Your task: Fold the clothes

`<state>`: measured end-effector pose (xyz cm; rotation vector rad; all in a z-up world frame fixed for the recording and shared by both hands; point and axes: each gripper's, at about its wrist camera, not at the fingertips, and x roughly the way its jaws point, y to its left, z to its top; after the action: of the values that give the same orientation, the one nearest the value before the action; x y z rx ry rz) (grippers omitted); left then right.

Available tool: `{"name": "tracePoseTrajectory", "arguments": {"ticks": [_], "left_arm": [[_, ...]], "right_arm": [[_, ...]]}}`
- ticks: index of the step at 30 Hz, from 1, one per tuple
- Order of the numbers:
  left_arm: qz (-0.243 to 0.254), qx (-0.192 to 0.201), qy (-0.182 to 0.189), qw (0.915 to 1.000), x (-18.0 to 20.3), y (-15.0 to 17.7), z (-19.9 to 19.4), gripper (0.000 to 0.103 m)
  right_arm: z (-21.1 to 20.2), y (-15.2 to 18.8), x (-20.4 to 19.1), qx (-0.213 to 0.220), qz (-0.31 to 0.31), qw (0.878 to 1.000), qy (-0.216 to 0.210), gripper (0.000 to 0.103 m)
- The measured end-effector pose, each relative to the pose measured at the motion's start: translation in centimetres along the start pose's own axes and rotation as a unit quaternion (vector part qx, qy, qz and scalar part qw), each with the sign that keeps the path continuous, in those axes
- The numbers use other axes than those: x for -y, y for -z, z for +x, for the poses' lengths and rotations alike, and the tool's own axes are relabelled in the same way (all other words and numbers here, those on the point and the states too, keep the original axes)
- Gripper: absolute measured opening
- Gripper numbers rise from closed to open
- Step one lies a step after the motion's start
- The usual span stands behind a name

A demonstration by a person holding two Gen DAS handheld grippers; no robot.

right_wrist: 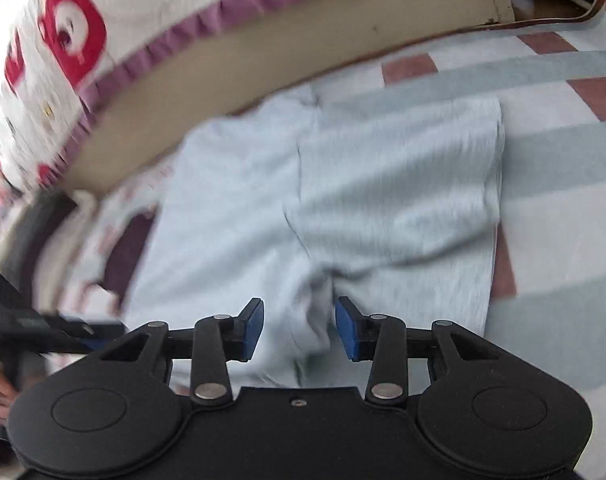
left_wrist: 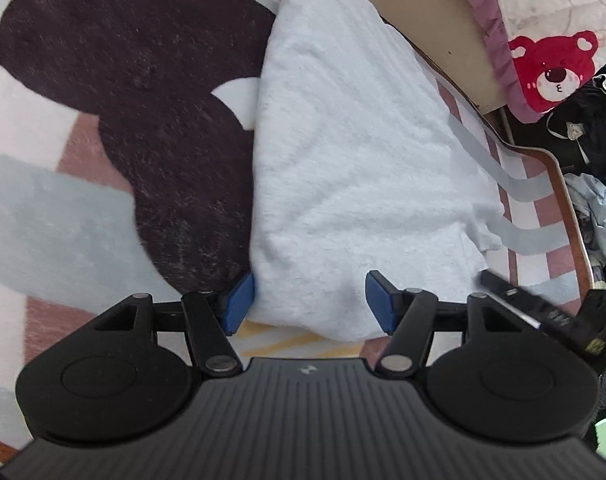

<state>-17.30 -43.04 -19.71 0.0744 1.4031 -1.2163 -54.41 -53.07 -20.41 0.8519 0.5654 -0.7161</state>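
Left gripper (left_wrist: 309, 300) released, blue pads spread wide, straddling the near edge of the pale grey garment (left_wrist: 343, 152); one pad just touching the cloth's left border, the other resting over it, nothing pinched. Garment straight ahead of the fingers, partly folded, long axis running away from the tongs toward the tan bed edge (left_wrist: 447, 36), lying on the patterned blanket (left_wrist: 43, 200). Off to the right of the fingers, a dark blurred bar, probably the other tool. Further right, a heap of dark clothes (left_wrist: 591, 120), cut off by the frame. Right gripper (right_wrist: 299, 330) likewise unclenched, jaws apart with a ridge of the same garment (right_wrist: 343, 200) lying between and beneath them, no grip closed on it as far as visible. Cloth again dead ahead, here spreading more crosswise, a seam or fold line running away from the fingers. Both tongs at the near hem, neither clearly nearer; judged ready to pinch that edge and carry it toward the far end. Right view heavily smeared by motion: hem layers, sleeve positions and exact contact hard to make out; far end of garment partly lost against the bed edge.
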Motion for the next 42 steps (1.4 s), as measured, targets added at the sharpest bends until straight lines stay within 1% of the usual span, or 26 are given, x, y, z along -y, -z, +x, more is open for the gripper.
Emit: {"name": "tracePoseTrajectory", "arguments": {"ticks": [1,2,3,5,8,12,15,17,18,19,21,23,24,25,27,28,29,30,31,34,36,38,39,40,41,42], "left_arm": [[-0.002,0.011,0.005,0.9999,0.0,0.0,0.0,0.057],[0.001,0.016,0.002,0.9999,0.0,0.0,-0.1,0.046],[0.006,0.018,-0.007,0.9998,0.1,-0.1,-0.3,0.010],[0.010,0.036,0.010,0.9992,0.1,0.0,-2.0,0.008],[0.022,0.048,0.001,0.9986,0.6,-0.2,-3.6,0.008],[0.021,0.021,-0.027,0.9992,0.3,0.1,-2.4,0.008],[0.011,0.012,-0.032,0.9993,-0.1,0.4,-1.8,0.013],[-0.009,0.014,-0.013,0.9998,-0.7,0.2,-2.0,0.026],[-0.021,0.015,-0.002,0.9997,-1.0,0.2,-1.9,0.036],[-0.032,0.016,0.010,0.9993,-1.2,0.1,-1.7,0.045],[-0.049,0.010,0.027,0.9983,-1.6,0.1,-1.0,0.049],[-0.059,0.013,0.043,0.9972,-1.8,-0.1,-0.2,0.054],[-0.062,0.020,0.053,0.9965,-1.7,-0.2,0.0,0.063],[-0.066,0.024,0.062,0.9956,-1.6,-0.4,0.3,0.066],[-0.069,0.033,0.075,0.9943,-1.4,-0.8,0.9,0.064],[-0.051,0.034,0.066,0.9959,-0.9,-1.0,1.0,0.042],[-0.026,0.035,0.051,0.9978,-0.1,-1.2,1.1,0.020],[0.000,0.034,0.038,0.9987,0.7,-1.3,0.8,0.011],[0.013,0.038,0.036,0.9985,1.4,-1.4,0.0,0.010],[-0.032,0.070,0.081,0.9938,1.8,-1.3,-4.5,0.008],[-0.041,0.066,0.082,0.9936,2.1,-0.8,-6.3,0.007],[-0.011,0.034,0.020,0.9992,3.0,0.6,-5.8,0.007],[0.013,0.013,-0.032,0.9993,3.5,1.3,-4.8,0.007],[0.040,-0.009,-0.092,0.9949,3.9,2.1,-3.6,0.007],[0.069,-0.030,-0.153,0.9854,4.3,2.7,-2.3,0.007],[0.086,-0.042,-0.185,0.9782,4.5,3.0,-1.5,0.007]], "right_arm": [[0.4,0.1,-0.5,-0.001,-0.016,1.000,0.001,0.012],[0.5,-0.2,-1.0,-0.003,-0.025,1.000,-0.006,0.010],[0.2,-0.8,-1.4,-0.007,-0.029,0.999,-0.018,0.010],[-1.4,-1.7,-1.6,-0.013,-0.019,0.998,-0.059,0.008],[-2.7,-2.0,-0.5,-0.066,0.017,0.994,-0.080,0.007],[-1.4,1.1,0.6,-0.119,0.012,0.993,-0.005,0.007],[-1.4,2.9,1.0,-0.108,0.032,0.994,-0.010,0.013],[-1.6,3.3,1.3,-0.078,0.057,0.995,-0.030,0.021],[-1.7,3.6,1.4,-0.063,0.070,0.995,-0.040,0.029],[-1.8,3.8,1.6,-0.048,0.083,0.994,-0.050,0.047],[-2.0,4.3,1.9,-0.018,0.108,0.992,-0.070,0.056],[-2.0,4.7,2.1,0.008,0.126,0.989,-0.083,0.070],[-1.4,4.7,1.9,0.011,0.122,0.989,-0.077,0.070],[-0.6,4.7,1.5,0.013,0.115,0.991,-0.068,0.071],[0.5,4.8,0.0,0.034,0.084,0.994,-0.065,0.070],[1.0,4.8,-0.7,0.045,0.067,0.995,-0.062,0.061],[1.6,4.7,-1.4,0.046,0.054,0.996,-0.055,0.021],[2.1,4.5,-1.7,0.037,0.054,0.997,-0.048,0.018],[2.1,4.1,-1.6,0.031,0.071,0.996,-0.050,0.018],[-0.4,3.0,-0.8,0.040,0.124,0.985,-0.112,0.015],[-2.3,2.3,-0.9,0.024,0.114,0.985,-0.129,0.014],[-2.5,2.1,-1.5,-0.029,0.085,0.990,-0.107,0.014],[-2.1,2.3,-1.9,-0.059,0.063,0.993,-0.082,0.014],[-1.6,2.7,-2.6,-0.084,0.033,0.995,-0.044,0.018],[-1.6,2.9,-3.3,-0.096,0.004,0.995,-0.013,0.024],[-1.9,3.0,-4.1,-0.102,-0.024,0.994,0.008,0.026]]}}
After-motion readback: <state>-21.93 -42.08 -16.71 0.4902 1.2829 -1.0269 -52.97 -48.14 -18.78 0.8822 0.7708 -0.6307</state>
